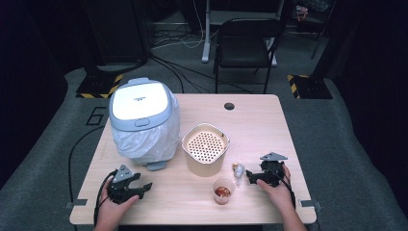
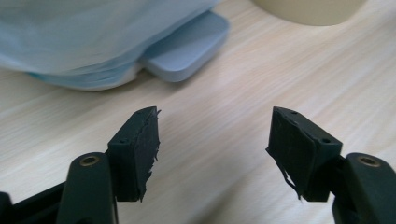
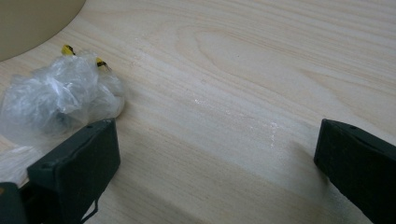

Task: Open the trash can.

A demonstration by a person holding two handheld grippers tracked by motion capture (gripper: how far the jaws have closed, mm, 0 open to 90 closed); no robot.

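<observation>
High view: the left gripper rests at the lower left of the worktop, below the lidded bin. The right gripper sits lower right, just beside a crumpled plastic wrap.

Left gripper view: its jaws stand apart over bare wood, nothing between them.

Right gripper view: its jaws gape wide; the wrap lies at the left, touching the left jaw.

A large "6" marks the grey floor.
</observation>
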